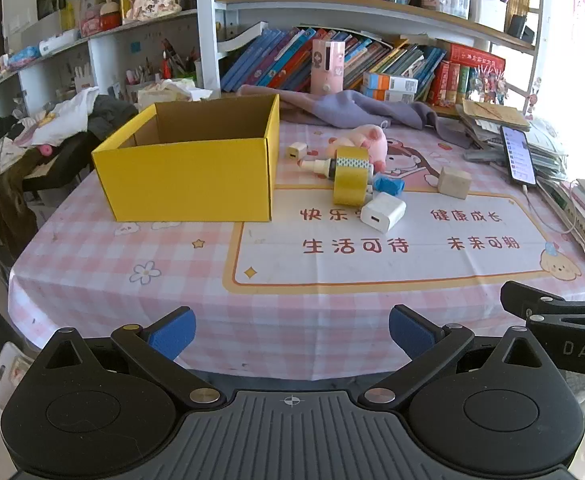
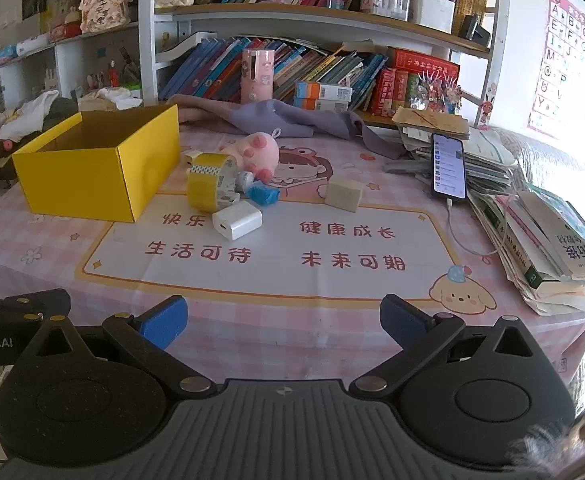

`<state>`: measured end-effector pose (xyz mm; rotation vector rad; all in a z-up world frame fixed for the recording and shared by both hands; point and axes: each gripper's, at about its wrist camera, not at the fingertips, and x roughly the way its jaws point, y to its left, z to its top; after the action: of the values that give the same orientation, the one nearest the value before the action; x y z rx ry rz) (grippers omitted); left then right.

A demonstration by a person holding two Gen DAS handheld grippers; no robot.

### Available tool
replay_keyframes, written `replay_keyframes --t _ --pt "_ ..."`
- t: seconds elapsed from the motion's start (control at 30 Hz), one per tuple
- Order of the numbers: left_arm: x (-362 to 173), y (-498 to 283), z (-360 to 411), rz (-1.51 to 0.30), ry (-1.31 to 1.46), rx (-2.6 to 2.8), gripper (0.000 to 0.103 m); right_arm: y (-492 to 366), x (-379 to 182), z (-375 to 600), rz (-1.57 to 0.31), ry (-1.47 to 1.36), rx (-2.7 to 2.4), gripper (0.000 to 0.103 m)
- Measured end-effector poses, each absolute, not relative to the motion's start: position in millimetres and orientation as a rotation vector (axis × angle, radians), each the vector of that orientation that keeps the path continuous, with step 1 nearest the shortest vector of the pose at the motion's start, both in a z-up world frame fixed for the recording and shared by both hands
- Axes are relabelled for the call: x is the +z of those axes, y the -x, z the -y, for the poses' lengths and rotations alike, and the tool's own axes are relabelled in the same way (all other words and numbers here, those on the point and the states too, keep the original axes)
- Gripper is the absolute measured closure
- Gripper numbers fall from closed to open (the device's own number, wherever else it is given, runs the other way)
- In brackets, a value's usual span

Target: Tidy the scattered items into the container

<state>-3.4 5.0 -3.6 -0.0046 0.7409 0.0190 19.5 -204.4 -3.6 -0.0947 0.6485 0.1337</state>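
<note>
Yellow box (image 1: 184, 176) sits open-topped on the pink checked tablecloth (image 1: 132, 280), well ahead of both grippers and toward their left. Interior visible, looks like bare cardboard.

Scattered items cluster just right of the box:
- yellow tape roll (image 1: 350, 176) standing on edge, nearest the box's right wall
- white charger (image 1: 383, 212) just in front of the roll, closest item to the grippers
- blue wrapped piece (image 1: 388, 185) behind the charger, touching the roll's side
- small bottle (image 1: 316, 166) lying flat, poking out from behind the roll toward the box
- small cream cube (image 1: 296, 151) near the box's back right corner
- pink plush pig (image 1: 366, 142) behind the roll
- wooden block (image 1: 454, 182) further right, apart from the cluster

Left gripper (image 1: 292, 334): fingers spread wide, nothing between them, at the near table edge. Right gripper (image 2: 284, 324): same, spread and holding nothing. All items well apart from both.

Phone (image 2: 448, 166) leans on a paper stack (image 2: 488, 168), far right of the box.
</note>
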Motion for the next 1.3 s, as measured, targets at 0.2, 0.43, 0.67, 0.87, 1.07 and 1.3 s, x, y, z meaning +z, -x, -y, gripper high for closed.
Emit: replay_keyframes --t 0.2,0.43,0.67,0.87,1.07,1.3 --pt "-5 3 -5 -0.744 -0.001 0.015 0.000 -22 -2 204 -0.650 0.100 0.139 0.000" --pt "-5 -3 -7 -0.744 -0.009 0.013 0.000 -24 -2 200 -0.641 0.100 0.145 0.000" --pt "-6 -6 -12 -0.754 -0.004 0.013 0.000 -26 -2 199 -0.649 0.102 0.147 0.000" --pt "-7 -8 -19 -0.761 -0.005 0.013 0.000 -29 -2 191 -0.652 0.103 0.151 0.000" --pt "-8 -11 -25 -0.751 -0.001 0.008 0.000 -33 -2 184 -0.638 0.103 0.146 0.000" --pt "-9 -16 -32 -0.740 0.010 -0.006 0.000 -36 -2 178 -0.622 0.098 0.124 0.000"
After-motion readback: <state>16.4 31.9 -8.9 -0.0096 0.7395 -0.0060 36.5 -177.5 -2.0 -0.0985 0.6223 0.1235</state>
